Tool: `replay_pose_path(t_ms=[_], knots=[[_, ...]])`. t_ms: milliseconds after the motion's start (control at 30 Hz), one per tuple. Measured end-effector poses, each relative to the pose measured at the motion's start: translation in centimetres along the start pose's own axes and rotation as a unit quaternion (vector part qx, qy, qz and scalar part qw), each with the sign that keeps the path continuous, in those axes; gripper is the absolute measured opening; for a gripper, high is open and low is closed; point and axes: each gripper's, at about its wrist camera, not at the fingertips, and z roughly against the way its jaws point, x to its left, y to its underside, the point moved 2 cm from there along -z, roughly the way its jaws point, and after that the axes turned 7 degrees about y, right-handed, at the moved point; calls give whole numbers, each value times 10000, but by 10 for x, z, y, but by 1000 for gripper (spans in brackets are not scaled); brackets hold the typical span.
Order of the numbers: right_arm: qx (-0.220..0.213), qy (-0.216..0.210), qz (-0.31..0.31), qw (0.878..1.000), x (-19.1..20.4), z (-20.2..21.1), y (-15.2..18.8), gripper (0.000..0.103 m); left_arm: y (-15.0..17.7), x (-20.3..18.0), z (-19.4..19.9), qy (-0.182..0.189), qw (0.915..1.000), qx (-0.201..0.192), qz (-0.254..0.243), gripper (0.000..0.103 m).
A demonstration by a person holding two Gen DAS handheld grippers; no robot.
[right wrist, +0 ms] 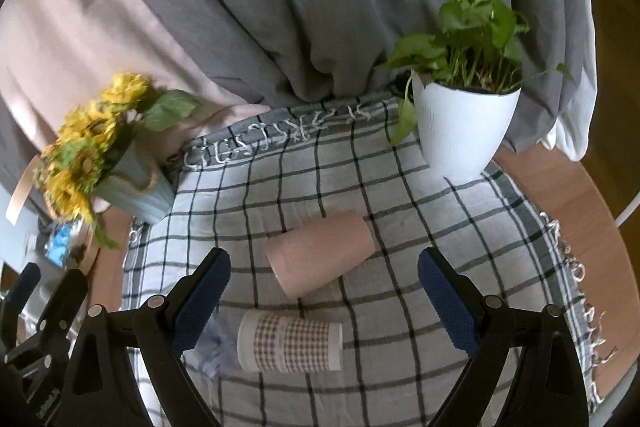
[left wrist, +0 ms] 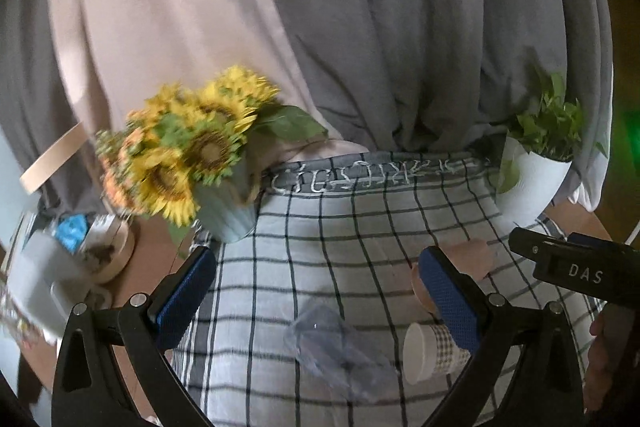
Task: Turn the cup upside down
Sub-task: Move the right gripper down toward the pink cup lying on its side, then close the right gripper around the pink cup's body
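Note:
Three cups lie on their sides on the checked cloth (right wrist: 400, 187). A pink cup (right wrist: 320, 253) lies between my right gripper's fingers, a little ahead of them. A paper cup with a brown check band (right wrist: 290, 346) lies nearer, in front of the pink one. A clear plastic cup (left wrist: 336, 351) lies flat in the left wrist view, faint against the cloth. There the check-band cup (left wrist: 430, 353) and pink cup (left wrist: 464, 259) sit partly behind the right finger. My left gripper (left wrist: 318, 287) is open and empty. My right gripper (right wrist: 324, 291) is open and empty.
A sunflower bunch in a pale blue pot (right wrist: 132, 193) stands at the cloth's back left. A green plant in a white pot (right wrist: 464, 123) stands back right. Grey and beige drapes hang behind. Clutter (left wrist: 80, 251) sits left of the cloth. The wooden table edge (right wrist: 576, 211) curves right.

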Motion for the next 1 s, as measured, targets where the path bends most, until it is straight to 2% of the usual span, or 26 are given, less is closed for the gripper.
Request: replay_pose_path(t_ms=[67, 267, 400, 533, 800, 1000], knots=[[101, 18, -100, 9999, 1, -8, -4, 95, -7, 0, -9, 69, 9999, 57, -130, 103], [677, 40, -642, 9956, 4, -44, -13, 95, -28, 3, -42, 573, 9949, 406, -719, 103], [1261, 5, -1282, 9837, 6, -78, -13, 95, -38, 5, -74, 984, 9866, 779, -1039, 103], [1519, 100, -1629, 9748, 5, -102, -10, 94, -39, 4, -105, 951, 9812, 1085, -1285, 103], [1984, 261, -2129, 9564, -5, -145, -7, 89, -33, -2, -147, 1315, 9665, 1521, -1595, 103], [2229, 299, -2190, 9494, -9, -170, -1, 87, -30, -3, -167, 1403, 9627, 1673, -1602, 103]])
